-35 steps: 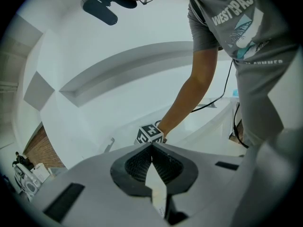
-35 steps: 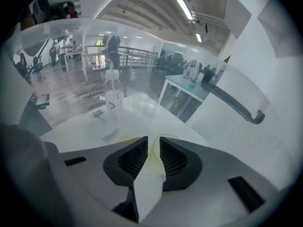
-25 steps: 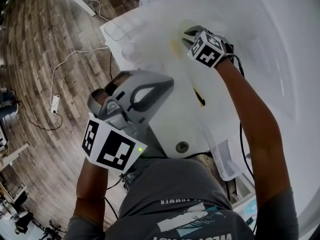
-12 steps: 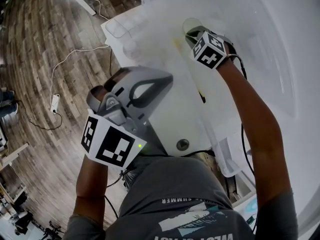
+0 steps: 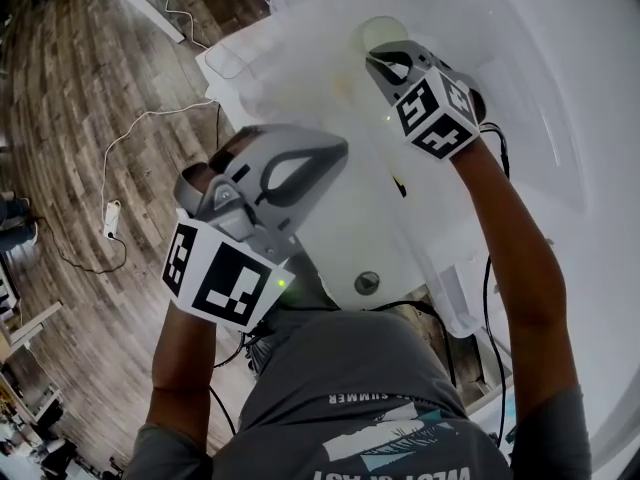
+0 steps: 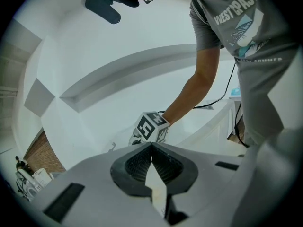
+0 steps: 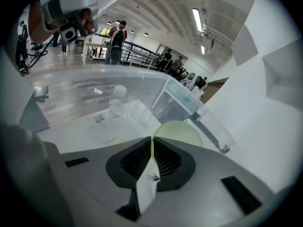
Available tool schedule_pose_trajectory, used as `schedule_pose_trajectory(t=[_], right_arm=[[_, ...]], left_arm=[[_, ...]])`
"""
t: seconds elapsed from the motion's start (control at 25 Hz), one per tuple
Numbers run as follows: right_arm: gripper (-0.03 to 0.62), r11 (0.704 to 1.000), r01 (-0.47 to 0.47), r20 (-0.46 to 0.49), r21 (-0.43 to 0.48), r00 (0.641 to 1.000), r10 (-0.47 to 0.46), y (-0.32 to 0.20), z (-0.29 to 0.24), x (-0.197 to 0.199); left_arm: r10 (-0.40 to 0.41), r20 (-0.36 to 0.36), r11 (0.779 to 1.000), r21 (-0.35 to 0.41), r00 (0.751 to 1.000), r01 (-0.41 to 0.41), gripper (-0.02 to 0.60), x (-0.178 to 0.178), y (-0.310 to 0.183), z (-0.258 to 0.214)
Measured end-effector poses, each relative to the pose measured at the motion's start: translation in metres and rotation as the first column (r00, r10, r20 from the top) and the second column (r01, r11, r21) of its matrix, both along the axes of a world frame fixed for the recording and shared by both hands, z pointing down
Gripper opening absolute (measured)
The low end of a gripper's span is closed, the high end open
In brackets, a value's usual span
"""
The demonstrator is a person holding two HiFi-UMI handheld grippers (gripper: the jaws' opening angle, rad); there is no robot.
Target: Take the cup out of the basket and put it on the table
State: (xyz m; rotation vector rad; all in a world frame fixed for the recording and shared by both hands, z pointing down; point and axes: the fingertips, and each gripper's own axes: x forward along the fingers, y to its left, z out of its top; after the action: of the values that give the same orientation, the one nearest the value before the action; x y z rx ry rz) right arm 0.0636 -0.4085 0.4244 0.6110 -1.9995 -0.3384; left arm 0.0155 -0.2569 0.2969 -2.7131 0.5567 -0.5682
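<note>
The cup is pale yellow-green and sits just past the tip of my right gripper, over the clear plastic basket. In the right gripper view the cup shows as a round disc right behind the closed jaws of my right gripper, which look pinched on its rim. My left gripper hangs to the left of the basket, shut with nothing in it. The left gripper looks toward the right gripper's marker cube.
The basket stands on a white table and holds other clear items. Its transparent wall curves around the cup. A wooden floor with a cable and power strip lies left. People stand far off in the hall.
My right gripper has shifted slightly toward me and higher in the view, and the cup has moved along with it. The left gripper has barely moved.
</note>
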Motion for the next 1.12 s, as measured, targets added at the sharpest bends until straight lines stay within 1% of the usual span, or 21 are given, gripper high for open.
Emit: schedule_pose_trajectory(t=[0.24, 0.52, 0.88, 1.12], right_arm=[[0.031, 0.996, -0.009, 0.066, 0.088, 0.998, 0.003, 0.018, -0.054, -0.004], [0.031, 0.983, -0.061, 0.159, 0.171, 0.987, 0.034, 0.041, -0.109, -0.004], [0.031, 0.961, -0.066, 0.173, 0.269, 0.985, 0.019, 0.079, -0.161, -0.007], [0.031, 0.950, -0.082, 0.195, 0.302, 0.980, 0.022, 0.110, -0.188, -0.005]], left_arm=[[0.025, 0.007, 1.000, 0.017, 1.000, -0.025, 0.011, 0.001, 0.000, -0.003], [0.049, 0.007, 0.998, 0.031, 0.999, -0.049, 0.011, 0.000, 0.000, -0.006], [0.089, -0.002, 0.995, 0.052, 0.996, -0.089, 0.011, -0.001, 0.002, -0.010], [0.099, 0.004, 0.993, 0.070, 0.995, -0.099, 0.011, 0.002, 0.011, -0.016]])
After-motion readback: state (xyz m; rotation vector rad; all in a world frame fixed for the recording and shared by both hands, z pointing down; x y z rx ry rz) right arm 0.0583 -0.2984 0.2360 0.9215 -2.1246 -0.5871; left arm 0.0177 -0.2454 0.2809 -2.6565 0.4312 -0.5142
